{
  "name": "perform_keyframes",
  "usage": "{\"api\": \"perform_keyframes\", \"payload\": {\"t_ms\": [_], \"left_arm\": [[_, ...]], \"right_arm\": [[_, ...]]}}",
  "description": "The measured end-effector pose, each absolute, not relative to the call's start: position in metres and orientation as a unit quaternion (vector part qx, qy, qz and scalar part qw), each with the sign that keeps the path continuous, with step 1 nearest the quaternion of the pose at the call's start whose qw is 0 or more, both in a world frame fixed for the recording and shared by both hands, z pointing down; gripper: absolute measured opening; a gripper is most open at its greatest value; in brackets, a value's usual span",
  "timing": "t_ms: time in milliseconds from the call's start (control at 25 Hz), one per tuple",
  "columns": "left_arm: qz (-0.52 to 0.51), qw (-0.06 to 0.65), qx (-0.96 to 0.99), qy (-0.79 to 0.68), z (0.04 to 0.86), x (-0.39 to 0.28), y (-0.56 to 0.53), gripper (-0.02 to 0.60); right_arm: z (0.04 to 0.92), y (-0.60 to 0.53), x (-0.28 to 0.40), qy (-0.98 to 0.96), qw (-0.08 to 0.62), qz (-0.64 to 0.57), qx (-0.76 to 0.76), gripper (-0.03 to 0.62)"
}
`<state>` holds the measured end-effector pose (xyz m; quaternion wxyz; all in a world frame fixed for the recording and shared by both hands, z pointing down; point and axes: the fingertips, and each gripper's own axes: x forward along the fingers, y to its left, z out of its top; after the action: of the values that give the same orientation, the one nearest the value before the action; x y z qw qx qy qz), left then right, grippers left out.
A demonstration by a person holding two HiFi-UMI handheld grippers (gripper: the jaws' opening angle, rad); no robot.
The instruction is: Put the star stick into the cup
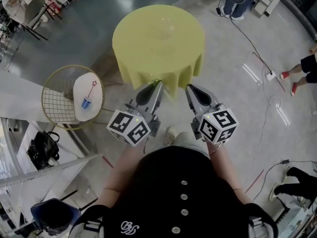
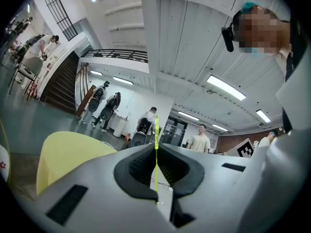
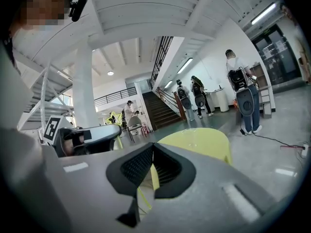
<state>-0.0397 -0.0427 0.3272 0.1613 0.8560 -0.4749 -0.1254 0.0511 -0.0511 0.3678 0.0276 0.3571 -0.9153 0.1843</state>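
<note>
**A:** Since the left tool [image 1: 156,85] is clamped shut on a thin green stick [image 2: 156,154], where does that leave the star stick?

**B:** Look down and to your left. The star stick [image 1: 92,89] lies flat on the small white bench [image 1: 83,86], with its red star at the far end. The blue cup [image 1: 86,103] stands upright just beside its near end. Both are well apart from your tools, which point at the round yellow bench [image 1: 158,38] ahead.

**A:** Is the green stick a star stick too?

**B:** I can't tell. Only a bare length shows past the pads, and no star is in sight. If it isn't meant for the cup, I'd set it down first.

**A:** And the right tool [image 1: 190,88]?

**B:** Its pads are together with nothing between them. It has to open before it can take anything.

**A:** So how do I do this well?

**B:** Turn to face the white bench squarely before reaching, so you aren't working at the edge of your sight.

- **Approach:** Come down across the shaft, not along it.
- **Grip:** Pinch near the middle, clear of the star. A thin stick lying flat gives little to grab, so the pads must go right down to the top of the bench.
- **Lift:** Raise it, then tip it upright with the plain end down.
- **Place:** Centre it over the cup's mouth and lower it inside before letting go.

**A:** What are the risks?

**B:** The cup looks light, so a knock on the rim would likely tip it. The white top is small, and a toppled cup could roll off.
</note>
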Motion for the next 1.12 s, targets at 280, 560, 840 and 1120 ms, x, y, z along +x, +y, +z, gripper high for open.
{"api": "perform_keyframes", "payload": {"t_ms": [280, 560, 840, 1120], "left_arm": [[-0.129, 0.158, 0.851, -0.485, 0.327, -0.031, -0.081, 0.016], [-0.126, 0.167, 0.842, -0.497, 0.332, -0.019, -0.09, 0.017], [-0.119, 0.174, 0.838, -0.503, 0.337, -0.016, -0.093, 0.017], [-0.114, 0.177, 0.84, -0.499, 0.338, -0.014, -0.11, 0.015]], "right_arm": [[0.373, -0.093, 0.058, -0.92, 0.033, 0.189, 0.342, 0.003], [0.378, -0.103, 0.066, -0.922, 0.036, 0.202, 0.328, 0.003], [0.384, -0.1, 0.066, -0.923, 0.036, 0.213, 0.319, 0.003], [0.389, -0.116, 0.074, -0.916, 0.033, 0.223, 0.332, 0.003]]}}
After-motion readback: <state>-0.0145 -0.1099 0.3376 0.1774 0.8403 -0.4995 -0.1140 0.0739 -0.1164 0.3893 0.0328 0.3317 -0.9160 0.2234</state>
